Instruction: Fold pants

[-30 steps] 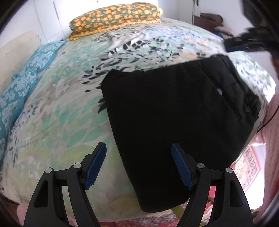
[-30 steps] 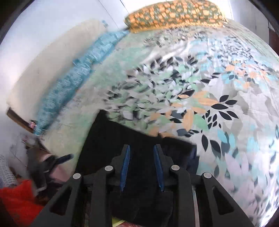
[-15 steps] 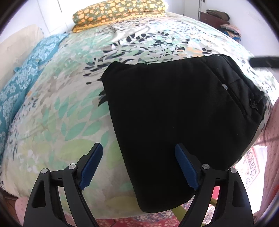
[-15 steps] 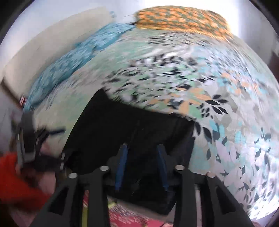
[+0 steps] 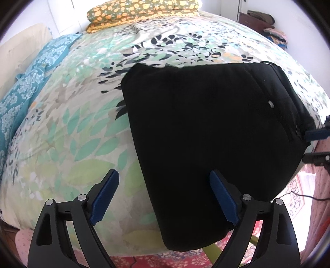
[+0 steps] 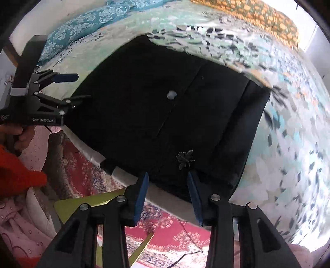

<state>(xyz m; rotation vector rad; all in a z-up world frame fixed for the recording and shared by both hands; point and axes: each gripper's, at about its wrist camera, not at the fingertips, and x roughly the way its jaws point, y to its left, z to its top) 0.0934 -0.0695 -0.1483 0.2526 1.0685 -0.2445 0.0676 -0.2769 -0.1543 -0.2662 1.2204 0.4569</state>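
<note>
Black pants (image 5: 208, 132) lie folded into a compact rectangle on the floral bed cover (image 5: 68, 123), near the bed's front edge. They also show in the right wrist view (image 6: 165, 107), with a pale button and a small flower emblem on top. My left gripper (image 5: 165, 198) is open and empty, hovering over the fold's near left edge. My right gripper (image 6: 167, 191) is open and empty, just off the bed edge by the waistband. The left gripper also shows in the right wrist view (image 6: 72, 86), jaws apart.
An orange-patterned pillow (image 5: 142, 10) lies at the head of the bed. A teal patterned cloth (image 5: 24, 86) runs along the left side. A red patterned rug (image 6: 165, 233) and a yellow-green stool (image 6: 92, 204) are on the floor below the bed edge.
My right gripper has opened wider, pulled back off the pants toward the bed edge and swung round. My left gripper has backed off slightly and stays open.
</note>
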